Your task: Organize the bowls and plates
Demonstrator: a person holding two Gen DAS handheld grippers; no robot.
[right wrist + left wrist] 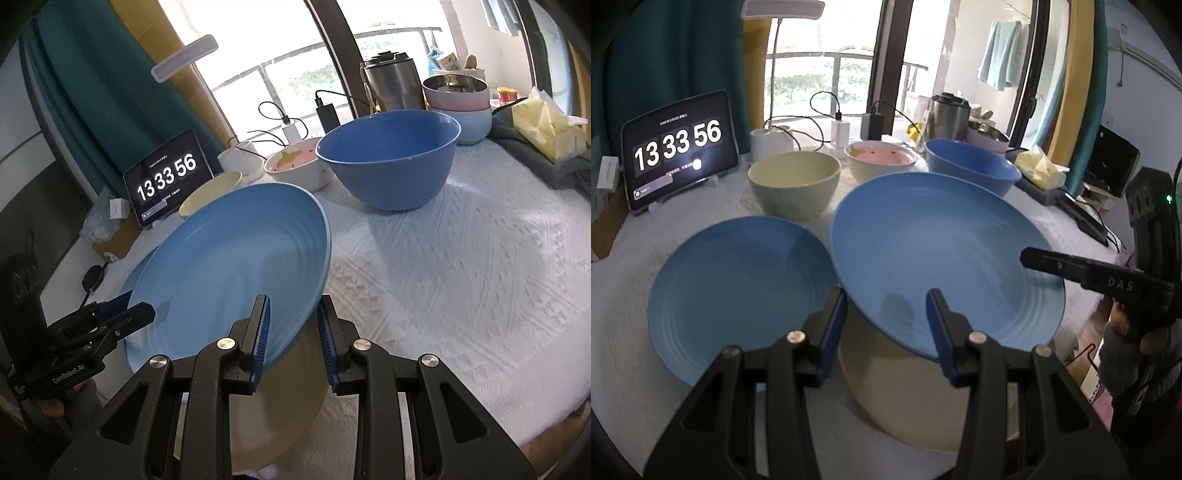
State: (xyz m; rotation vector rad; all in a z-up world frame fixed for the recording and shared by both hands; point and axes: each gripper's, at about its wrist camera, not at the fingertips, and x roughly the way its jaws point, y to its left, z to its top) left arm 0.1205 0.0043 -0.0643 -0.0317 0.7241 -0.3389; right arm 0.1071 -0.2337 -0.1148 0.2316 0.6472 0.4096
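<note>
A large blue plate (934,251) is tilted, lifted off a cream plate (897,391) beneath it. Both my grippers straddle its rim with their jaws apart: the left gripper (886,314) at the near edge, the right gripper (293,317) at the right edge (236,258). Neither pair of pads presses the rim visibly. A second blue plate (738,291) lies flat to the left. Behind stand a pale green bowl (794,184), a pink-lined bowl (881,158) and a blue bowl (971,168). The blue bowl (388,162) is large in the right wrist view.
A tablet clock (677,149) stands at the back left beside a white lamp base (772,142). Chargers and cables, a steel jug (949,114), stacked bowls (458,103) and a yellow tissue pack (546,122) line the back. A white textured cloth (461,266) covers the table.
</note>
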